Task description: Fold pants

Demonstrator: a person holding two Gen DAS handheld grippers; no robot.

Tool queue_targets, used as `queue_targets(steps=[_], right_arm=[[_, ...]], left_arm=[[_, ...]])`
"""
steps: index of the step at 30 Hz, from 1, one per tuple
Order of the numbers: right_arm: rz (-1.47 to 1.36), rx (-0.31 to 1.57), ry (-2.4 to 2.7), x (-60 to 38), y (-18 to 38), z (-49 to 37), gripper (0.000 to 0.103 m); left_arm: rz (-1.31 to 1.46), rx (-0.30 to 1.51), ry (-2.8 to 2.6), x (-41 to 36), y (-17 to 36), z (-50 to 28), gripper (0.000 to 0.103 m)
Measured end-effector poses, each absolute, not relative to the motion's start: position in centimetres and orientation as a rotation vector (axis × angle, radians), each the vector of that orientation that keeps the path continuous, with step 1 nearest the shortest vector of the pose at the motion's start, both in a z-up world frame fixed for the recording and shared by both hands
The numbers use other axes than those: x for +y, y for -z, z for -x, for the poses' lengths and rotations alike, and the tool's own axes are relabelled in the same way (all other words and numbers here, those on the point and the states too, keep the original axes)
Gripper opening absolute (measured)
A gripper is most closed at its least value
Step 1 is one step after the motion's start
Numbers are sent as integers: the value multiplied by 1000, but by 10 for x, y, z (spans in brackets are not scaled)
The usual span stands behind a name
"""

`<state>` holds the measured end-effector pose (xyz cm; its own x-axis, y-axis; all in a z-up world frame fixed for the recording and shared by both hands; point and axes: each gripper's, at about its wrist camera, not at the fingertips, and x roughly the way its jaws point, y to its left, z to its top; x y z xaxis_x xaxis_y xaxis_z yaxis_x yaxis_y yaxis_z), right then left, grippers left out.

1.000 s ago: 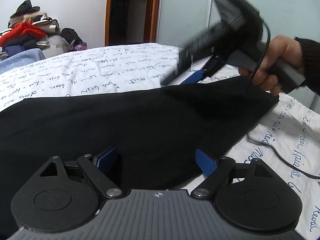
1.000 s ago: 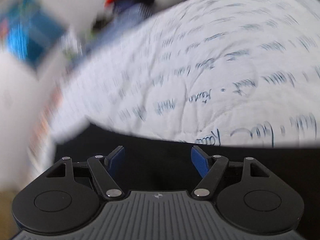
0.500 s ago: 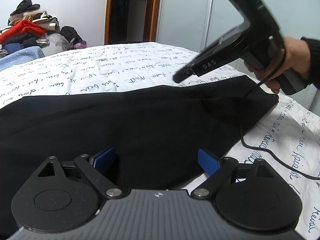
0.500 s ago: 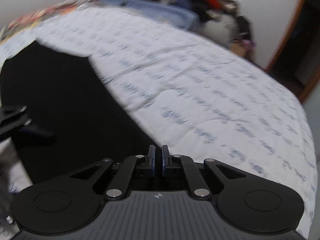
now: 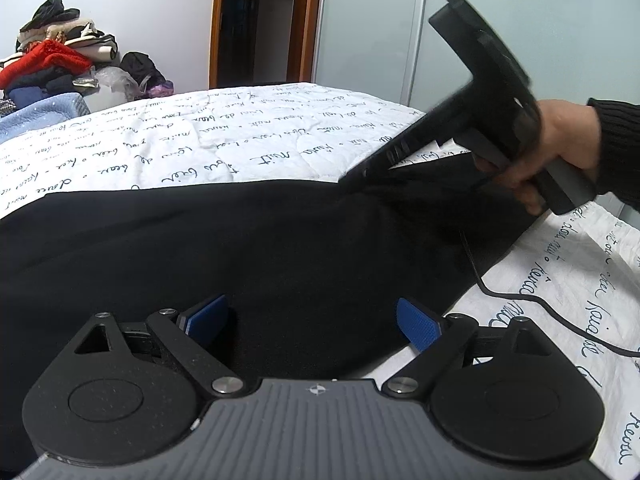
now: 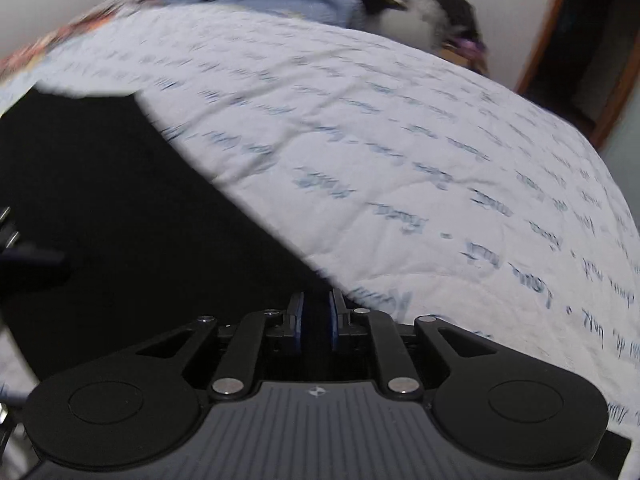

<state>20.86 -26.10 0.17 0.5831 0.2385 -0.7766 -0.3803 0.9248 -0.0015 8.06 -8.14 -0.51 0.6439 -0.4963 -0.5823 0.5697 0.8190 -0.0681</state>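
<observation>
Pants lie under spread left tongs; right tongs pinch their far edge.

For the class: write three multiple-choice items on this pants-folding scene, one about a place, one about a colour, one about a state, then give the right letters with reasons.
1. Where do the flat black fabric pants lie?
A. on the white quilted bedspread with handwriting print
B. on a wooden floor
C. in a basket

2. What colour are the left claw pads?
A. red
B. blue
C. yellow

3. How do the left claw's jaws stand?
A. shut on the black cable
B. shut on nothing
C. wide open over the pants

Answers:
1 A, the printed bedspread shows around the pants.
2 B, both pads are blue.
3 C, the pads stand far apart.
</observation>
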Motion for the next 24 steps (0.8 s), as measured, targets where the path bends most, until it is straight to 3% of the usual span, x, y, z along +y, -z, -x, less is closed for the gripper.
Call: queue_targets(steps=[7, 9, 14, 17, 18, 19, 20, 21, 24], right_arm=[[-65, 880, -410, -285, -22, -184, 14], [-23, 924, -405, -277, -7, -176, 24], [-6, 774, -87, -306, -11, -158, 25], [-144, 762, -132, -334, -23, -136, 33], [-180, 772, -164, -342, -24, -127, 51], [-197, 793, -190, -348, -23, -121, 78], [-199, 807, -198, -355, -20, -114, 89], [-184, 812, -166, -361, -14, -108, 94], [-157, 789, 118, -396, 1, -93, 94]], left_arm=[[-124, 627, 608, -82, 5, -81, 95], [-127, 628, 609, -82, 5, -81, 95], [-127, 630, 602, -82, 6, -81, 96], [-131, 631, 599, -83, 6, -81, 97], [-131, 633, 599, -83, 6, -81, 97], [-131, 634, 599, -84, 6, -82, 97], [-132, 634, 599, -84, 6, -82, 97], [-132, 634, 599, -84, 6, -82, 97], [-132, 635, 599, -84, 6, -82, 98]])
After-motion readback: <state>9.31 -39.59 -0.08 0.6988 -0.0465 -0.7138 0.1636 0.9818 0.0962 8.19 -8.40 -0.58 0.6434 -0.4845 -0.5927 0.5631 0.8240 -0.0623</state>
